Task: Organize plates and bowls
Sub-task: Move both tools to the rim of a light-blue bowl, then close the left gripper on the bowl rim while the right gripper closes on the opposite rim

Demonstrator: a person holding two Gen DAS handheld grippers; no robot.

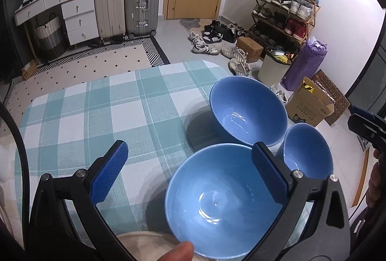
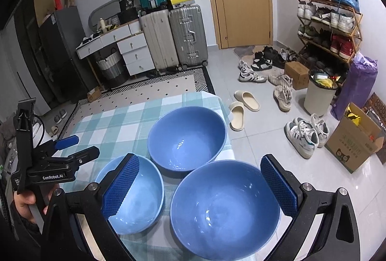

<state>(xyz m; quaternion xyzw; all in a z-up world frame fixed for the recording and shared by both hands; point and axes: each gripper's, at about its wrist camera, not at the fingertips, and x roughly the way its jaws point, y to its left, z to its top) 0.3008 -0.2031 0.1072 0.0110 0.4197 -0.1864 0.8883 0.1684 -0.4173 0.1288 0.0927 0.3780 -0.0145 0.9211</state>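
Three blue bowls stand close together on a table with a teal checked cloth [image 1: 96,104]. In the left wrist view my left gripper [image 1: 189,145] is open above the nearest bowl [image 1: 224,200], its right finger over the rim. Behind sit the far bowl [image 1: 248,111] and the right bowl [image 1: 306,152]. In the right wrist view my right gripper [image 2: 199,157] is open over the right bowl [image 2: 224,210], nothing between its pads. The left bowl [image 2: 135,193] lies under its left finger and the far bowl [image 2: 188,138] ahead. The left gripper [image 2: 82,146] is held at the left.
The table's right edge drops to a tiled floor with slippers [image 2: 241,106], shoes [image 2: 304,135], a bin [image 2: 318,94] and a cardboard box [image 2: 354,142]. The right gripper [image 1: 359,123] shows at the left view's right edge. A pale object [image 1: 144,244] and a fingertip lie at its bottom.
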